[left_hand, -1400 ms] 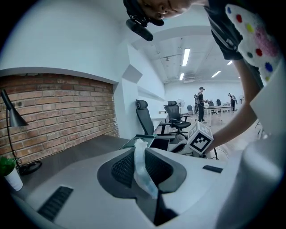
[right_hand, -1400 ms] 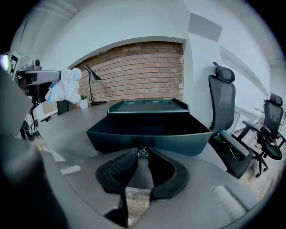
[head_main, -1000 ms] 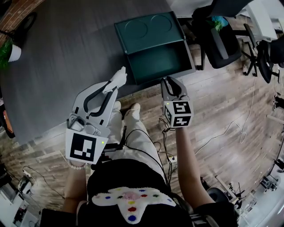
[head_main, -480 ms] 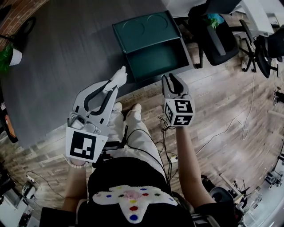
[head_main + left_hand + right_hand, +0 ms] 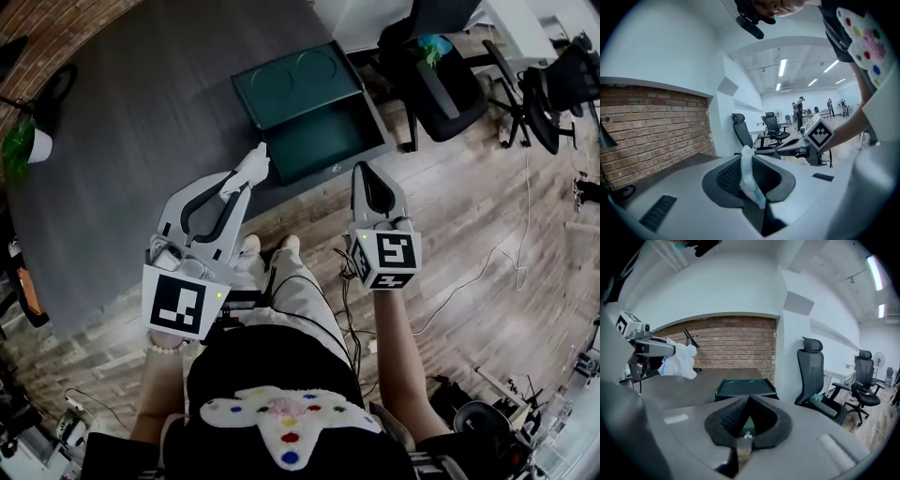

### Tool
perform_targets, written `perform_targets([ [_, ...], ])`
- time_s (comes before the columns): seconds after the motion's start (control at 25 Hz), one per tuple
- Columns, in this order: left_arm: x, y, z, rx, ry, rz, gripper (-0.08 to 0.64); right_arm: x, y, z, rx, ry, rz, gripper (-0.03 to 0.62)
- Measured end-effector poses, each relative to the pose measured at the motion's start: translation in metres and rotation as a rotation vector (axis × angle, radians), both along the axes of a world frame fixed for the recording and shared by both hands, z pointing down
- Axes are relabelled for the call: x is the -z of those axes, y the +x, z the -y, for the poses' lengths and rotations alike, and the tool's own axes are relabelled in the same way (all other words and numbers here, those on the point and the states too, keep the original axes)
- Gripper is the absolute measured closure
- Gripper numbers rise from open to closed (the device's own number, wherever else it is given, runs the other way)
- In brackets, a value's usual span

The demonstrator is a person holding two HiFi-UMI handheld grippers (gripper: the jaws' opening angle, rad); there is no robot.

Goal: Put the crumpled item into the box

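While the left gripper (image 5: 246,180) hangs close in front of the person, its jaws are set narrow and pinch the crumpled item (image 5: 256,159), a white wad that sticks up past the tips. The pick-up therefore looks done. Beside it, over the wooden floor (image 5: 469,216), the right gripper (image 5: 362,169) has just been closing its jaws. They now meet with nothing between them, so it seems to play no part in the carry. The held item is in the air above the near edge of the grey desk (image 5: 141,122), just short of the box. Beyond both grippers the dark green box (image 5: 319,141) stands open on the desk, its lid (image 5: 295,84) folded back, and its inside looks empty. What remains, by my reading, is the second half: bringing the item over the opening and letting it go.
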State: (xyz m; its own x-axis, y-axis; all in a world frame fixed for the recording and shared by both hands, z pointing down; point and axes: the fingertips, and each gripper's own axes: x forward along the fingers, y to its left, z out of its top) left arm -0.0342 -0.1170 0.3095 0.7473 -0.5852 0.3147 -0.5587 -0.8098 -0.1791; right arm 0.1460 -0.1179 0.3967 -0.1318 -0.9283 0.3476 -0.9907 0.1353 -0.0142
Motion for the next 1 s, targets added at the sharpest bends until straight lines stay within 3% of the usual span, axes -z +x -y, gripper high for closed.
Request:
perform_targets([
  [0.48,0.04,0.002,0.006,-0.051,0.067,-0.026,0.502,0.075,-0.002,-0.022,-0.059,0.123,-0.02,0.583],
  [1.0,0.05,0.013,0.011,-0.101,0.078,-0.056,0.502,0.091,0.005,-0.035,-0.128,0.142,-0.024,0.583],
])
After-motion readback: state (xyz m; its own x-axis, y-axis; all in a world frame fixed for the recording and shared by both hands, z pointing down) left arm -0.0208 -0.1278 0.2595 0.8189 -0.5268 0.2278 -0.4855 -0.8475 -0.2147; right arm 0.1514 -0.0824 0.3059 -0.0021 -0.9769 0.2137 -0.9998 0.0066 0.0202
